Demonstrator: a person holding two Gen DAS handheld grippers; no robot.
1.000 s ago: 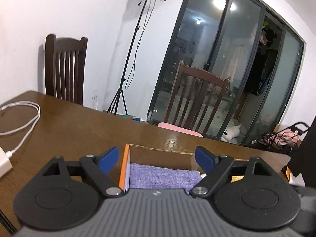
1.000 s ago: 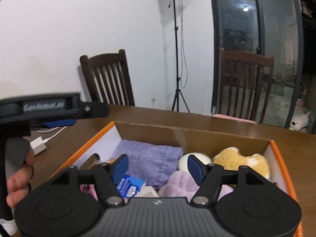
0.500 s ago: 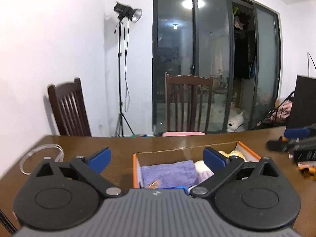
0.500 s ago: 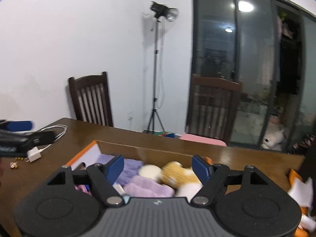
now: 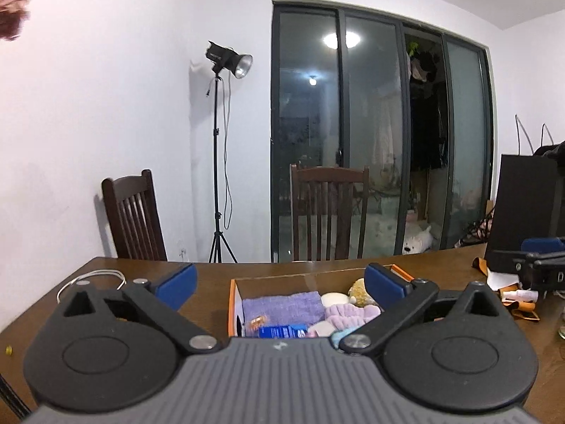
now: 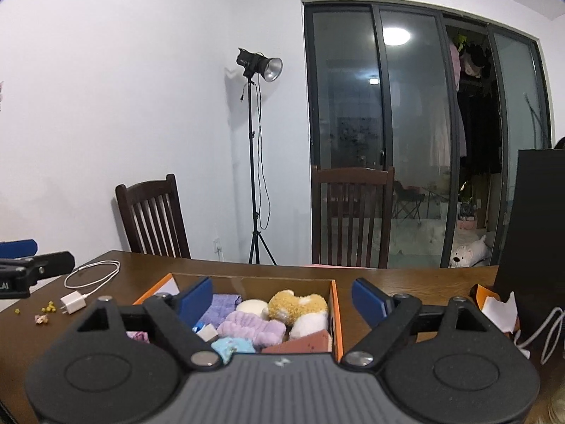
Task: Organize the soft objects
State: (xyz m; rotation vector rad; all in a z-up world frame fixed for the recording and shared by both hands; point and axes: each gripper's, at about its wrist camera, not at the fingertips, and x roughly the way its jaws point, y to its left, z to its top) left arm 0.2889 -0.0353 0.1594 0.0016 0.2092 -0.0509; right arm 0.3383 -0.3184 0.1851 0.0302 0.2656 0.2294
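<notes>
Both grippers had drawn back and up from the orange-rimmed cardboard box (image 6: 335, 314) within the past second, so that the wrist cameras, which had looked straight into it, now took in the whole room. The left gripper (image 5: 279, 282) stood spread as wide as it goes, nothing between its blue pads (image 5: 176, 281); the jaws of the right gripper (image 6: 282, 298) were opening wider at this moment and were likewise empty.

In front of them, on the brown wooden table (image 6: 282, 270), the box held the soft objects: a folded purple towel (image 5: 282, 305), a lilac fluffy headband (image 6: 252, 328), a light blue knitted piece (image 6: 233, 348), a tan-and-white plush toy (image 6: 298, 305) and a cream round item (image 6: 252, 305), packed close together beside a blue packet (image 5: 282, 332). That both tools left with nothing in hand suggested the latest item had been dropped in and the sorting was near its end, or a new pick was due.

To the left lay a white charger and cable (image 6: 81, 293) and small crumbs. Beyond the table stood two dark wooden chairs (image 6: 152, 217), a studio lamp on a tripod (image 6: 259, 67) and dark sliding glass doors (image 6: 406, 141).
</notes>
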